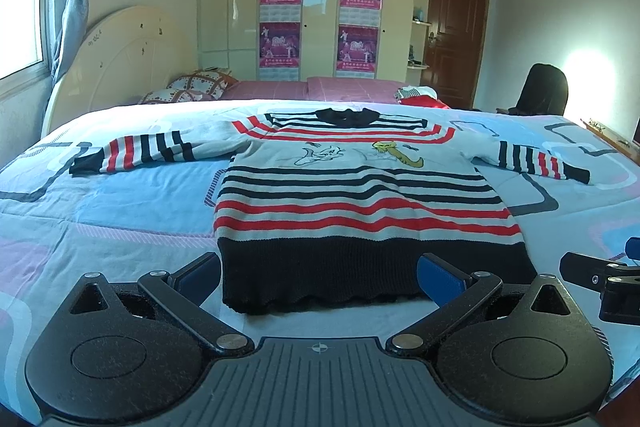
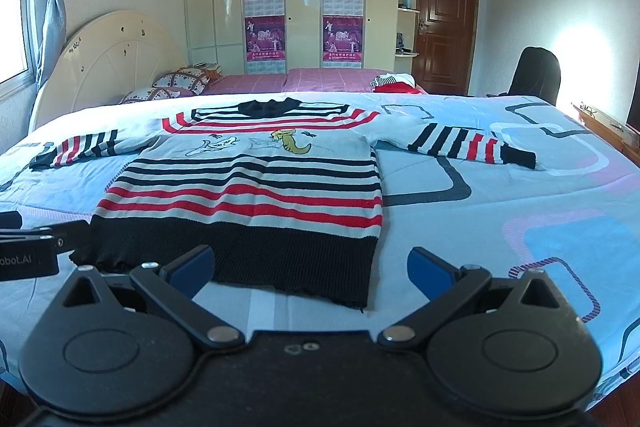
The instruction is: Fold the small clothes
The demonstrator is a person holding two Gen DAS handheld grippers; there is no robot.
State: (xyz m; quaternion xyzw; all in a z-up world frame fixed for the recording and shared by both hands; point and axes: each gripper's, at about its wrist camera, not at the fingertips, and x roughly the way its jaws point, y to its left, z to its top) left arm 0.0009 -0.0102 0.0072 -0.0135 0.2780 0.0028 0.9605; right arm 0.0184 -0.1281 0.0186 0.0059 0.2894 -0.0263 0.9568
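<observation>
A small knitted sweater [image 1: 352, 203] with red, black and white stripes lies flat on the bed, front up, both sleeves spread sideways and the black hem nearest me. My left gripper [image 1: 320, 279] is open just over the hem, its blue pads [image 1: 440, 277] wide apart and holding nothing. The right wrist view shows the same sweater [image 2: 248, 195] left of centre. My right gripper [image 2: 312, 267] is open above the hem's right corner, nothing between its fingers. Each gripper shows at the edge of the other's view.
The bed [image 1: 100, 211] has a light blue patterned cover. Pillows [image 1: 196, 87] and a cream headboard [image 1: 120, 55] are at the far left. A small heap of clothes [image 1: 420, 95] lies beyond the sweater. A black chair [image 1: 544, 91] stands to the right.
</observation>
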